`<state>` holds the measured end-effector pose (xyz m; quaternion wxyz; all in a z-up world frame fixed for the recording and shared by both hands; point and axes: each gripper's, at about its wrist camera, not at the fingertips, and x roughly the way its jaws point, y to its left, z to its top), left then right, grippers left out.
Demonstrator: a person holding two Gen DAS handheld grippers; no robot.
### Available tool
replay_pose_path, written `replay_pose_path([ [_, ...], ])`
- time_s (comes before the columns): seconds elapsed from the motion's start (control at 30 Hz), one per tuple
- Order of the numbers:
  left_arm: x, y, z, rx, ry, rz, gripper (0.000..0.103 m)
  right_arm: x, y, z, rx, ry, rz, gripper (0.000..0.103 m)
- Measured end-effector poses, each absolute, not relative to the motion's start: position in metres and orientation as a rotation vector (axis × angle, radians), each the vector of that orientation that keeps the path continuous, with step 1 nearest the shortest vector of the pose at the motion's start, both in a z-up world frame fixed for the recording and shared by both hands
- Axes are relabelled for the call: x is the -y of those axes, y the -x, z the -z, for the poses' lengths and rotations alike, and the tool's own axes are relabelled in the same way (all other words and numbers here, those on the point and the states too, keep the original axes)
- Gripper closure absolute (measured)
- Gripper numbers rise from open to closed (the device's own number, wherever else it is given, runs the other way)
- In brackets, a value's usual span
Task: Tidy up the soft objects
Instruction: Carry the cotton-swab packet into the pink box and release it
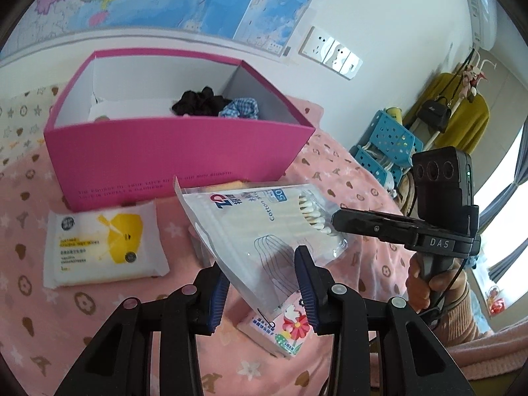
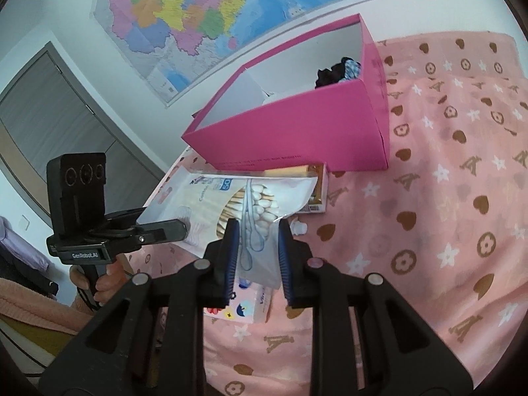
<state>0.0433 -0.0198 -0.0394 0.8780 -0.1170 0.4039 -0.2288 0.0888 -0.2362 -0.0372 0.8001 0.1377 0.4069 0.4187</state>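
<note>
A clear bag of cotton swabs (image 1: 260, 227) hangs above the pink bedspread in front of the open pink box (image 1: 171, 151). My right gripper (image 2: 257, 247) is shut on the bag's corner (image 2: 260, 231); it also shows in the left wrist view (image 1: 343, 221). My left gripper (image 1: 264, 280) is open, its fingers on either side of the bag's lower edge; it shows in the right wrist view (image 2: 178, 227). The box (image 2: 297, 125) holds a black scrunchie (image 1: 201, 102) and a blue checked scrunchie (image 1: 241, 109).
A wet-wipes pack (image 1: 102, 244) lies left of the bag. A small tissue pack (image 1: 280, 333) lies under it. A yellow-topped carton (image 2: 316, 181) sits against the box. A blue plastic rack (image 1: 386, 145) stands beyond the bed. Maps hang on the wall.
</note>
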Motion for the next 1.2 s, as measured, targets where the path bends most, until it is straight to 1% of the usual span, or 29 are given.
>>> replay_pose_path([
  [0.73,0.014,-0.051,0.001,-0.741,0.196,0.461,0.065,0.222,-0.114,-0.01,-0.763,-0.215,-0.924,0.077],
  [0.97,0.005,-0.075,-0.014,-0.699,0.182,0.442,0.065,0.213,-0.143,-0.033,-0.718,-0.193,-0.928,0.077],
  [1.2,-0.006,-0.116,-0.024,-0.683,0.184,0.395,0.065,0.203,-0.189,-0.04,-0.739,-0.232,-0.911,0.077],
])
